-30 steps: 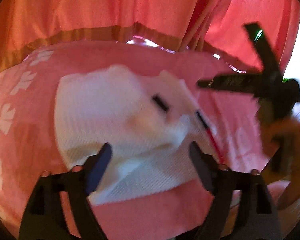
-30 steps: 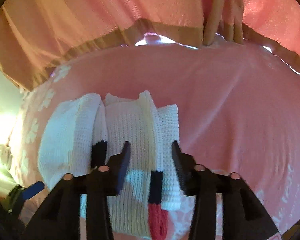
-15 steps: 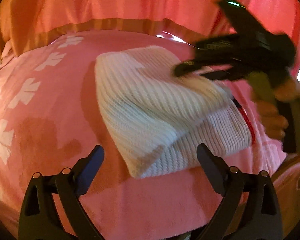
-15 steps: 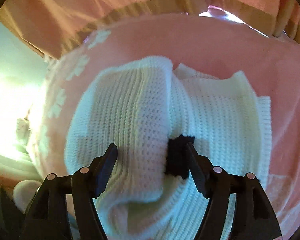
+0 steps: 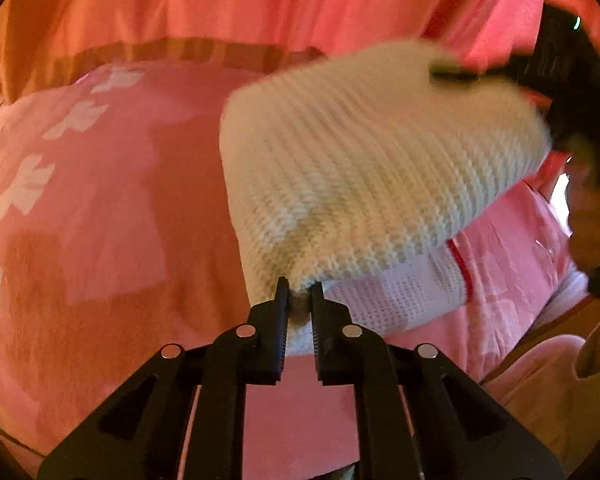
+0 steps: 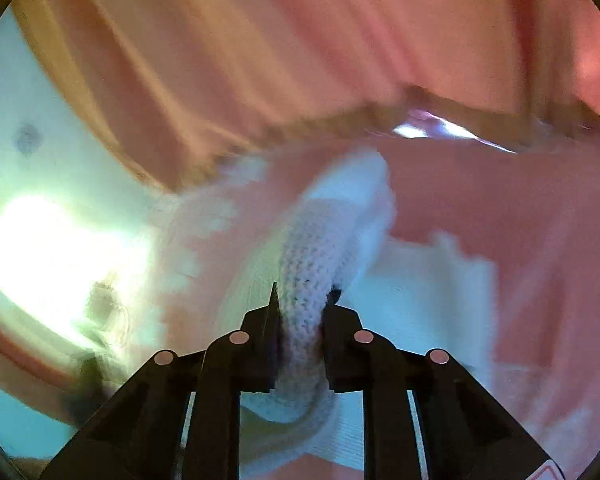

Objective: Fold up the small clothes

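A white knitted garment (image 5: 372, 168) with a red trim lies on a pink patterned cloth (image 5: 100, 200). My left gripper (image 5: 299, 296) is shut on the near corner of the garment's top layer. My right gripper (image 6: 300, 304) is shut on a thick fold of the same white knitted garment (image 6: 304, 280) and lifts it off the lower layer. The right gripper also shows blurred at the far right of the left wrist view (image 5: 480, 74), on the garment's far edge. The raised layer hangs between both grippers above the rest of the garment (image 5: 400, 300).
The pink cloth with white flower prints (image 6: 540, 240) covers the whole surface. Pink and orange curtains (image 5: 260, 4) hang close behind its far edge. A bright pale area (image 6: 52, 248) lies to the left in the right wrist view.
Both grippers were open above the garment. Both have since shut on its top layer and raised it. The right wrist view has tilted and blurred with the motion.
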